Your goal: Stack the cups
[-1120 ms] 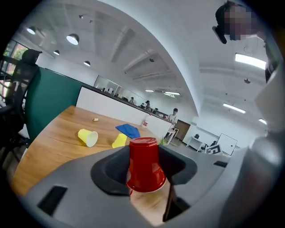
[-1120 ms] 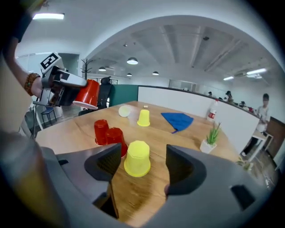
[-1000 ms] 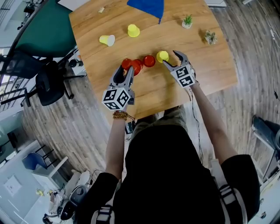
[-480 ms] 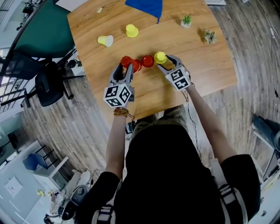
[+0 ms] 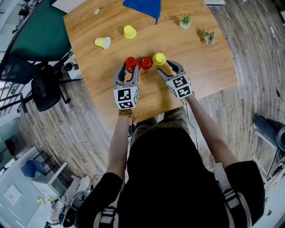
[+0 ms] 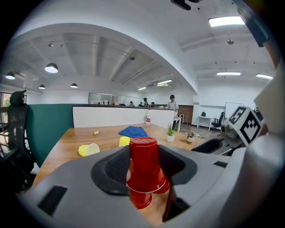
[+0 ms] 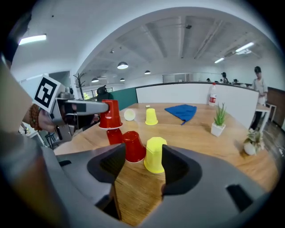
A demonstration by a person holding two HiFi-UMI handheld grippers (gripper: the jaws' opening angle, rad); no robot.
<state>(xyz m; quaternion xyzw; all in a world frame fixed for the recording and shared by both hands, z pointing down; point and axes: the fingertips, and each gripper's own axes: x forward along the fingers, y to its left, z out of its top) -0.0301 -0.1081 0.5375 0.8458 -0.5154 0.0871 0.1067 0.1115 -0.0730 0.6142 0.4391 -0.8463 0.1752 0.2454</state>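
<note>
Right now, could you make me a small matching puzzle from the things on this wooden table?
Things:
1. blue cloth
2. leftmost yellow plastic cup
3. uppermost red plastic cup

States:
A. lying on its side
B. gripped in the left gripper
C. near the far edge of the wooden table

Pairs: 1-C, 2-A, 3-B

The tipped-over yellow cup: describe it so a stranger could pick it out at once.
On the wooden table, look to the far side, left of the blue cloth, where two yellow cups sit. The tipped-over yellow cup is the left one, nearest the table's left edge. It alone lies on its side, while its yellow neighbour stands mouth down.
</note>
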